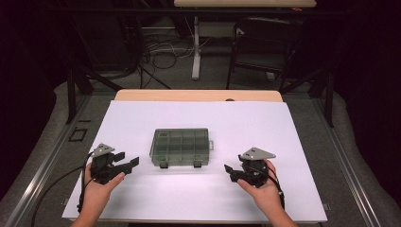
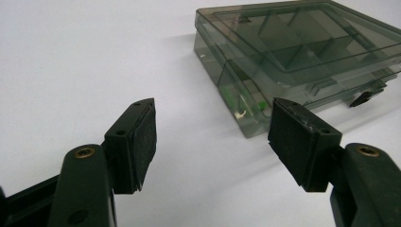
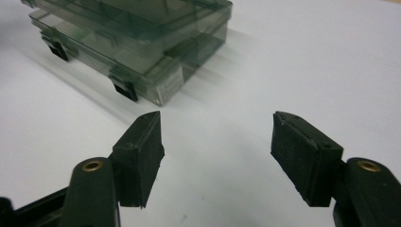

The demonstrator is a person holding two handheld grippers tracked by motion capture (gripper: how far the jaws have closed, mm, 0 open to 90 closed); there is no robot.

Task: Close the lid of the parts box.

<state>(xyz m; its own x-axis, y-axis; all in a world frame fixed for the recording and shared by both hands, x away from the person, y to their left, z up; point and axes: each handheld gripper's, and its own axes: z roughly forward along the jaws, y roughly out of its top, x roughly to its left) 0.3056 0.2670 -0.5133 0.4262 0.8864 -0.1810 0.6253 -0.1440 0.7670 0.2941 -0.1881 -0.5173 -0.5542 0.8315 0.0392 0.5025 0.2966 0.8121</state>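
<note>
Both jaws spread and empty, the left gripper [image 1: 126, 164] and right gripper [image 1: 230, 171] flank a smoky translucent plastic compartment box [image 1: 180, 146] mid-table; a lopsided pinch could skid it.

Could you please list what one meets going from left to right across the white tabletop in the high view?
Left black tongs held in the person's left hand → translucent grey-green plastic compartment box with closed lid → right black tongs held in the person's right hand. All lie over the white tabletop.
</note>
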